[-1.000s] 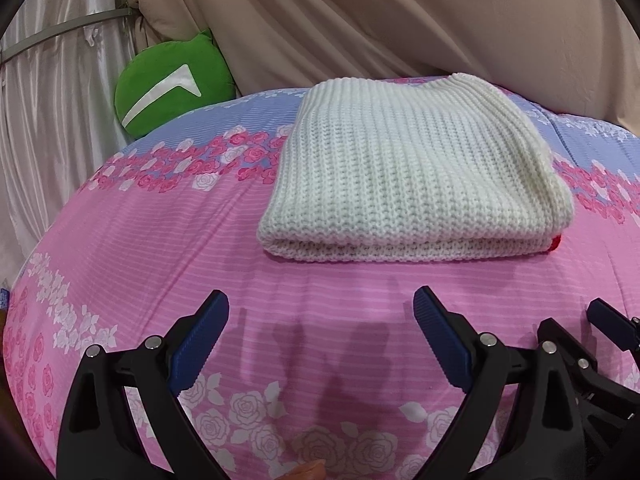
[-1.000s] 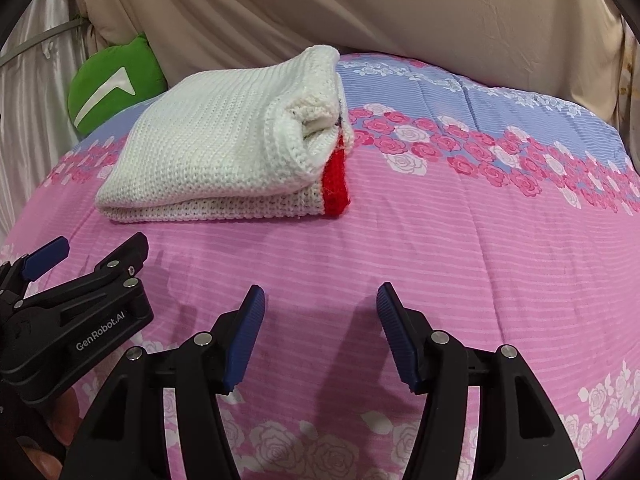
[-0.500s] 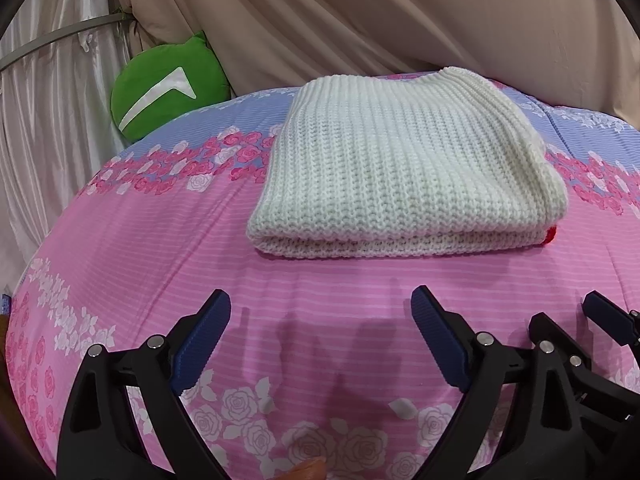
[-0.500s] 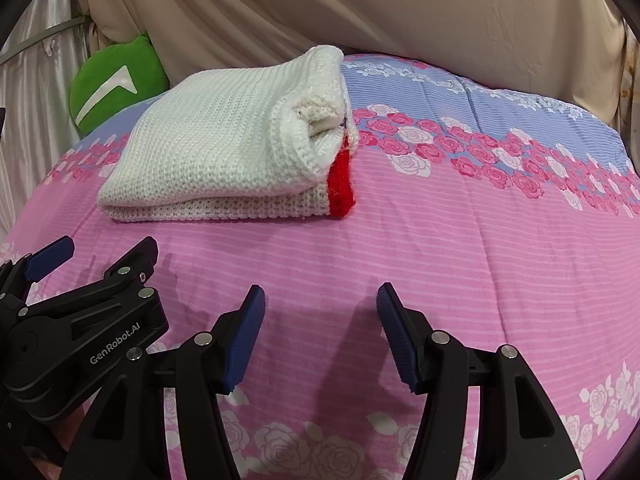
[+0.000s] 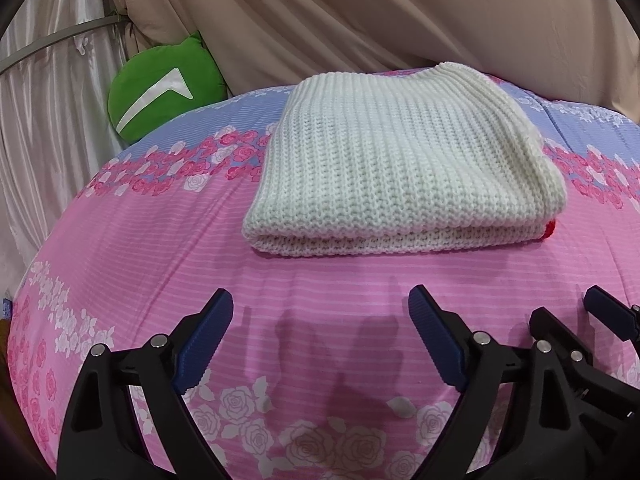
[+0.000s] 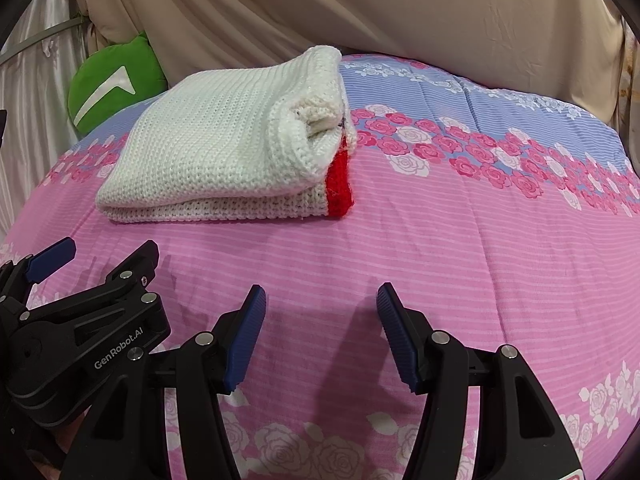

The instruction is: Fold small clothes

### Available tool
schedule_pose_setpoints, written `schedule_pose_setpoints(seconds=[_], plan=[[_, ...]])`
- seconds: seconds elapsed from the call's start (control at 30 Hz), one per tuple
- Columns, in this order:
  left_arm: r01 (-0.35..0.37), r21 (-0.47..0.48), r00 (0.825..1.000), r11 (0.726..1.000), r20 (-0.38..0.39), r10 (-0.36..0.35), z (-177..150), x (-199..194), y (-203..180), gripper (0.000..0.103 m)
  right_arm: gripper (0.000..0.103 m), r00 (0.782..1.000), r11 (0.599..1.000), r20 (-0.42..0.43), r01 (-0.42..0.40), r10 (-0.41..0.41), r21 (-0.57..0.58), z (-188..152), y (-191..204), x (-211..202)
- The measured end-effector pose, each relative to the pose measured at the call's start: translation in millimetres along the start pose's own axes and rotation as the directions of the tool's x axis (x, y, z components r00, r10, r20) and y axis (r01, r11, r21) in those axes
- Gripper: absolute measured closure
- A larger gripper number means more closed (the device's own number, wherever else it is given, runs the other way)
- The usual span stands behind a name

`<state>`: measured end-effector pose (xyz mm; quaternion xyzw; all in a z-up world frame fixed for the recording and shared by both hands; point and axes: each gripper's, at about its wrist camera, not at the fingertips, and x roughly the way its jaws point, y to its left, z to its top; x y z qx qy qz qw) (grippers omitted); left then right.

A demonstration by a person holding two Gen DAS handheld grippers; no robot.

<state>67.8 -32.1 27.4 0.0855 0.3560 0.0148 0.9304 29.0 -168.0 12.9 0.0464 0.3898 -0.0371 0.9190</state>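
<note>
Pink-and-blue rose-print bedspread (image 5: 168, 240) fills both views, beige drape (image 5: 400, 12) hung behind it. Folded white knit sweater (image 5: 396, 168) lies flat on the bed's middle, fwd of both grippers and well apart from them; from the right wrist view its open end shows rolled layers w/ a red band (image 6: 340, 188) at the lower edge. Vs. a second ago, the sweater sits a bit lower and nearer centre in the left wrist view, and a bit lower in the right wrist view, so both cameras have shifted slightly; the fold itself is unchanged. Green cushion (image 5: 160, 88) w/ white mark is wedged at the bed's far-left edge by the curtain. Left gripper (image 5: 320, 316) hovers over bare bedspread, jaws spread wide, nothing between them. Right gripper (image 6: 320, 312) just beside it, jaws likewise spread, holding nothing. Each tool's blue-padded tip shows at the edge of the other's view. No containers in sight.
</note>
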Motion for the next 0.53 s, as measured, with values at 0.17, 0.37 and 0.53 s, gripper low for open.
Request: schedule_pose_setpoints(seconds=[0.17, 0.37, 0.53], plan=[[-0.011, 0.002, 1.000, 1.000, 0.005, 0.011, -0.4, -0.6, -0.3, 0.016, 0.045, 1.000, 1.000, 0.000, 0.017, -0.017, -0.005, -0.1, 1.6, -0.1], [-0.019, 0.001, 1.000, 1.000, 0.003, 0.019, -0.6, -0.6, -1.3, 0.016, 0.045, 1.000, 1.000, 0.002, 0.019, -0.019, -0.007, 0.3, 3.3, -0.5], [-0.019, 0.001, 1.000, 1.000, 0.005, 0.019, -0.7, -1.1, -1.1, 0.016, 0.045, 1.000, 1.000, 0.005, 0.024, -0.024, -0.007, 0.0, 4.6, -1.1]])
